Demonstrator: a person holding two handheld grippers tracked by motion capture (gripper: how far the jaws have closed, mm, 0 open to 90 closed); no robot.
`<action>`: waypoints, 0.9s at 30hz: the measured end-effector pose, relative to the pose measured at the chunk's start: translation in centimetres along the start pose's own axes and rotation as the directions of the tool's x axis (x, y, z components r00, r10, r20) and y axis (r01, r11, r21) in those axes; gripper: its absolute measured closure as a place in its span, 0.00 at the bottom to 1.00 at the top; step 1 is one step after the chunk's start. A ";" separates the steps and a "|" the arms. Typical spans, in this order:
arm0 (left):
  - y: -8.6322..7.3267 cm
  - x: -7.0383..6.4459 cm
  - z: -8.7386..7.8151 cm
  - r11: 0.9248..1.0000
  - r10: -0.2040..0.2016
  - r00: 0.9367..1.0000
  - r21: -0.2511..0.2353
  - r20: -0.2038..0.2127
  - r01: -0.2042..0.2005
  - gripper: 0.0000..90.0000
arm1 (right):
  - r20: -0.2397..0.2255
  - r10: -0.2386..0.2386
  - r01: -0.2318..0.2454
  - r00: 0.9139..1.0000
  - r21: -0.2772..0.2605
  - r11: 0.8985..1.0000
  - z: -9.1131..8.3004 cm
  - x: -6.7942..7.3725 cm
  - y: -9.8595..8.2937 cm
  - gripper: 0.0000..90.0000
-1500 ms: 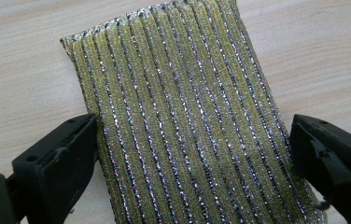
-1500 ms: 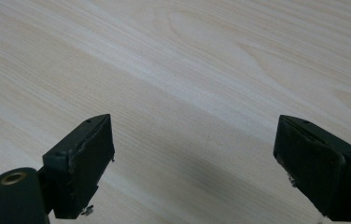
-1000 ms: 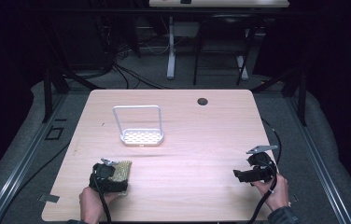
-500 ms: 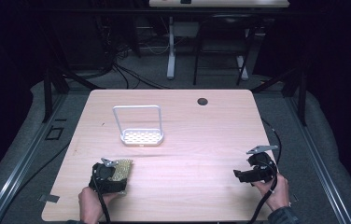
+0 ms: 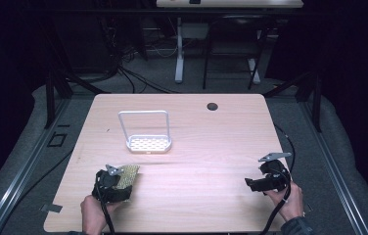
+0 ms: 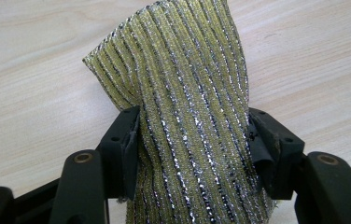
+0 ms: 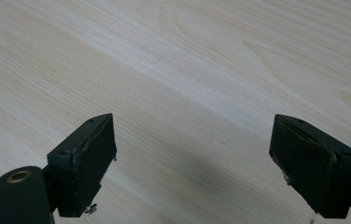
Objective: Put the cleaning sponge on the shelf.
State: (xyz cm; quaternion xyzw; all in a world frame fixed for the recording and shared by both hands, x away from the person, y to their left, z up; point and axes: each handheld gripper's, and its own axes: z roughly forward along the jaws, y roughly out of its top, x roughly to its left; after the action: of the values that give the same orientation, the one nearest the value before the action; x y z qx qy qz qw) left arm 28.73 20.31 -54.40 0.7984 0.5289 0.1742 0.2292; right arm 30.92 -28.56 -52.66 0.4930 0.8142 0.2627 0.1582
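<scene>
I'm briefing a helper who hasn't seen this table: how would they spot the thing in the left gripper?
On the pale wooden table, look at the near left corner, where the left gripper is shut on a glittery scouring cloth. It is yellow-gold with silver and black stripes, unlike the white perforated rack farther back.

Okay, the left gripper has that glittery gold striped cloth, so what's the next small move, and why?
Probably lift it and carry it toward the white wire rack. The left gripper is clamped on the glittery gold striped cloth near the table's front edge, and the right gripper hangs open, holding nothing.
</scene>
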 end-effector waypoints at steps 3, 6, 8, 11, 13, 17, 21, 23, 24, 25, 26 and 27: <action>0.1 0.0 -0.2 1.000 0.012 1.000 -0.006 0.003 -0.012 0.48 | 0.000 0.000 0.000 1.000 -0.001 1.000 0.0 0.0 0.0 0.15; 0.2 -0.1 -0.3 1.000 0.022 1.000 -0.017 0.007 -0.022 0.49 | 0.000 -0.001 0.001 1.000 -0.001 1.000 0.0 0.0 0.0 0.15; 0.3 -0.1 -0.5 0.999 0.030 0.999 -0.023 0.011 -0.029 0.50 | 0.000 0.000 0.000 1.000 -0.002 1.000 0.0 0.0 0.0 0.15; 0.4 -0.1 -0.6 0.999 0.033 0.999 -0.034 0.017 -0.032 0.51 | 0.000 -0.003 0.003 1.000 -0.003 1.000 0.0 0.0 0.0 0.15; 0.5 -0.2 -0.7 0.998 0.037 0.999 -0.042 0.017 -0.036 0.52 | 0.001 -0.003 0.003 1.000 -0.002 1.000 0.0 0.0 0.0 0.15; 0.6 -0.2 -0.9 0.997 0.046 0.999 -0.055 0.020 -0.045 0.52 | 0.000 -0.003 0.003 1.000 -0.002 1.000 0.0 0.0 0.0 0.15; 0.9 -0.2 -1.0 0.996 0.063 0.998 -0.071 0.027 -0.060 0.52 | -0.001 -0.001 0.001 1.000 -0.005 1.000 0.0 0.0 0.0 0.15; 1.0 -0.2 -1.0 0.995 0.070 0.997 -0.071 0.025 -0.068 0.52 | -0.003 -0.001 0.001 1.000 -0.003 1.000 0.0 0.0 0.0 0.15; 1.1 -0.3 -1.0 0.994 0.075 0.997 -0.077 0.027 -0.073 0.52 | -0.004 0.000 0.000 1.000 -0.003 1.000 0.0 0.0 0.0 0.15; 1.1 -0.3 -0.9 0.994 0.081 0.996 -0.080 0.026 -0.079 0.52 | -0.004 0.000 0.000 1.000 -0.003 1.000 0.1 0.0 0.0 0.15; 1.2 -0.4 -0.9 0.994 0.079 0.996 -0.075 0.031 -0.076 0.51 | -0.003 -0.002 0.002 1.000 0.005 1.000 0.0 -0.1 0.0 0.15; 1.2 -0.4 -0.9 0.994 0.081 0.996 -0.080 0.031 -0.079 0.51 | -0.002 -0.001 0.001 1.000 -0.002 1.000 0.1 -0.1 0.0 0.15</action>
State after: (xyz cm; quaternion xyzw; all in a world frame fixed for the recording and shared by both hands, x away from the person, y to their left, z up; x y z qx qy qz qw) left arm 29.04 19.65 -52.98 0.8122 0.4852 0.1901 0.2623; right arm 31.00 -28.57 -52.71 0.4920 0.8144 0.2640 0.1580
